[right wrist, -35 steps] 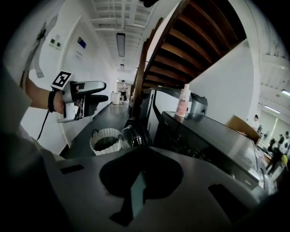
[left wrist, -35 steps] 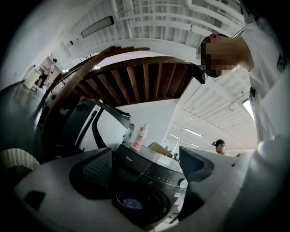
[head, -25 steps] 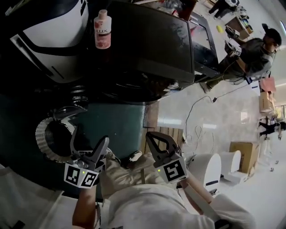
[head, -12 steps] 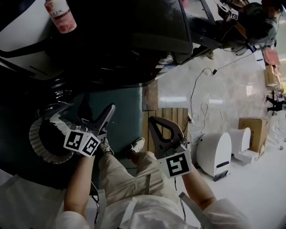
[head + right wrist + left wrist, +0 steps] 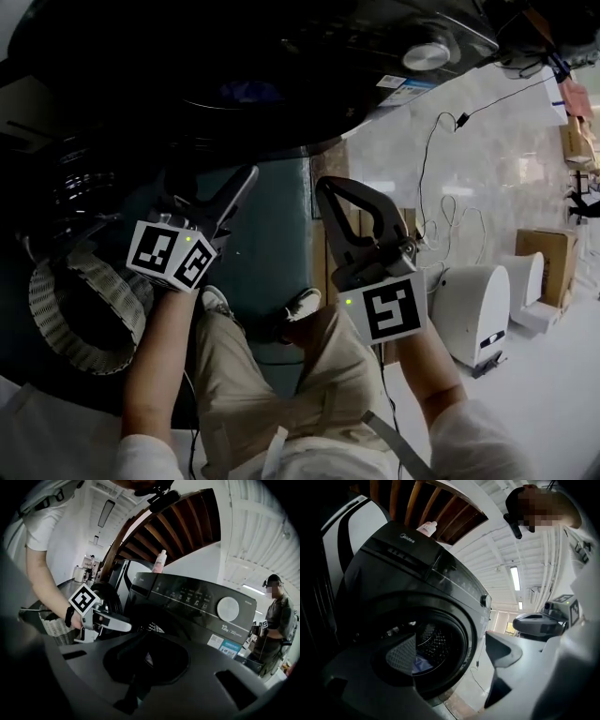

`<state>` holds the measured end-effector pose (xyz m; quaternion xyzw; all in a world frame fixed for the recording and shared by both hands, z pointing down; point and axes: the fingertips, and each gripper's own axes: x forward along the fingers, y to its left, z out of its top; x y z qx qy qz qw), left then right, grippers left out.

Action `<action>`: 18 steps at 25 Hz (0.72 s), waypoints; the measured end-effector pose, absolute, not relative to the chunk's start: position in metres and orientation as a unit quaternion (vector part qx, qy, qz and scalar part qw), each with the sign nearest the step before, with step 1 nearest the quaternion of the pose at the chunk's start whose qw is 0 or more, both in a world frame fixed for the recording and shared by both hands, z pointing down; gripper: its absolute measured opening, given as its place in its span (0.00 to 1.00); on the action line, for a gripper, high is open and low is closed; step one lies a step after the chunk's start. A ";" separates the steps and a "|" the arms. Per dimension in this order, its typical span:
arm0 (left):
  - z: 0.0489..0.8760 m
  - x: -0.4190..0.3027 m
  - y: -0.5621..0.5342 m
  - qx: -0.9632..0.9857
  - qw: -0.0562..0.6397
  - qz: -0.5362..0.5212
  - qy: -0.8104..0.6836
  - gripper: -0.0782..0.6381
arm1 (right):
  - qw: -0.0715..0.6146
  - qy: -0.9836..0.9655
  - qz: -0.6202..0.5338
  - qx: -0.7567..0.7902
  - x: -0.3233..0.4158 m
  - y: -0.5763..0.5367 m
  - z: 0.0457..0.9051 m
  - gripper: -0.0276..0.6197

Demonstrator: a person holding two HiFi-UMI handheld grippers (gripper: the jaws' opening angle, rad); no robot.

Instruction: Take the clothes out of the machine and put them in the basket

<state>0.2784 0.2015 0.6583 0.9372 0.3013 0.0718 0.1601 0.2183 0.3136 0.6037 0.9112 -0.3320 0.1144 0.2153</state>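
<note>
Facing dark drum (image 5: 435, 641), clothes (image 5: 421, 664) dim, basket (image 5: 89, 302) half-hidden

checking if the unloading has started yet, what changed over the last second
Both came down toward the washer: the left claw and right claw now face its open drum. Nothing was taken hold of or let go. The left claw stays open, the right closed, both empty; the basket stays at the left.
</note>
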 end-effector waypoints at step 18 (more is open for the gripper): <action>0.820 0.342 0.227 0.925 0.142 0.021 0.352 0.74 | 0.253 -0.338 0.017 0.906 0.274 0.291 0.791 0.06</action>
